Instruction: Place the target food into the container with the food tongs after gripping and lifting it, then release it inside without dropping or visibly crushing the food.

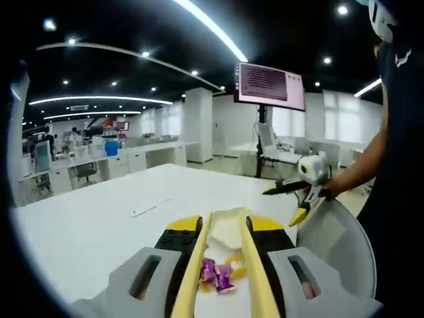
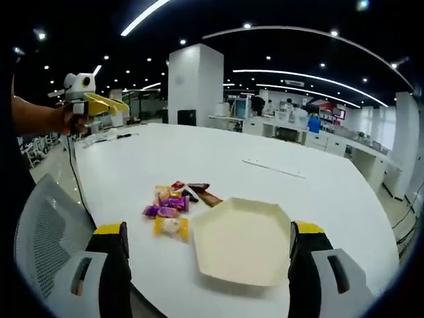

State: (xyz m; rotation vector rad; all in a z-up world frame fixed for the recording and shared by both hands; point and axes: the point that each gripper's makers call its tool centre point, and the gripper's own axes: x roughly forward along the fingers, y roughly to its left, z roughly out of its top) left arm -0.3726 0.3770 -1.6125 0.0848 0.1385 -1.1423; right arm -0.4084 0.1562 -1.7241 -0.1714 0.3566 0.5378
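The wrapped candies (image 2: 173,205) lay in a small heap on the white table (image 2: 278,159), just to the left of the pale hexagonal container (image 2: 242,246) and touching nothing of it that could be made out. In the right gripper view the right gripper (image 2: 209,271) hung above the near edge, its jaws spread wide apart with nothing between them, the heap a little ahead and left of centre.

Over in the left gripper view the left gripper (image 1: 225,265) held the yellow food tongs (image 1: 199,258). Their two blades ran forward, near each other, and the purple candy (image 1: 213,271) sat right in the gap between them, with the container just beyond. Whether the blades already pinched a wrapper could not be told. So the left hand looked the nearer one. The heap's long axis ran roughly across the tongs' line, and the drop-off point lay straight ahead.
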